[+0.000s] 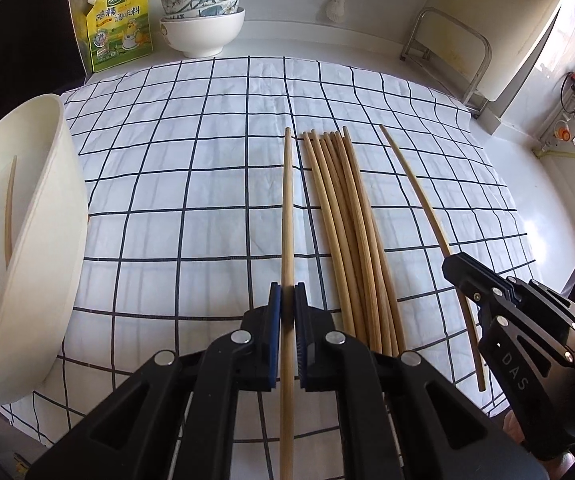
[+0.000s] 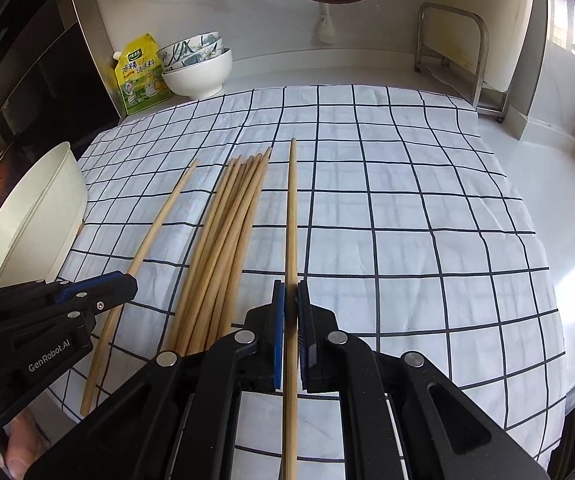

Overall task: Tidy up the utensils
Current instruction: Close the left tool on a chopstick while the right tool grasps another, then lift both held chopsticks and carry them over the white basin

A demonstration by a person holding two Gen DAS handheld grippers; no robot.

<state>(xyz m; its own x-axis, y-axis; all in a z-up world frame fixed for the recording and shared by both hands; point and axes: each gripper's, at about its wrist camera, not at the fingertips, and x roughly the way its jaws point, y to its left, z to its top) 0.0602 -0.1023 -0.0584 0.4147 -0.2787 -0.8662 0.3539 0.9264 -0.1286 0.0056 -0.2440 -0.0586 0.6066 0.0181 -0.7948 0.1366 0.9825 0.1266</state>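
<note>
A pile of several wooden chopsticks (image 1: 351, 220) (image 2: 227, 240) lies on the checked cloth (image 1: 187, 168). My left gripper (image 1: 287, 292) is shut on a single chopstick (image 1: 287, 200) left of the pile, its far end pointing away from me. My right gripper (image 2: 290, 286) is shut on another single chopstick (image 2: 292, 200) right of the pile. Each gripper shows in the other view: the right gripper (image 1: 457, 264) on its chopstick (image 1: 415, 188), the left gripper (image 2: 127, 280) on its chopstick (image 2: 163, 216). A white tilted container (image 1: 47, 200) (image 2: 35, 216) at the left holds two chopsticks (image 1: 7, 200).
Stacked bowls (image 1: 203, 20) and a yellow seasoning pouch (image 1: 121, 28) stand at the back left by the wall. A metal rack (image 1: 447, 52) stands at the back right. The cloth covers most of a white counter (image 2: 567, 200).
</note>
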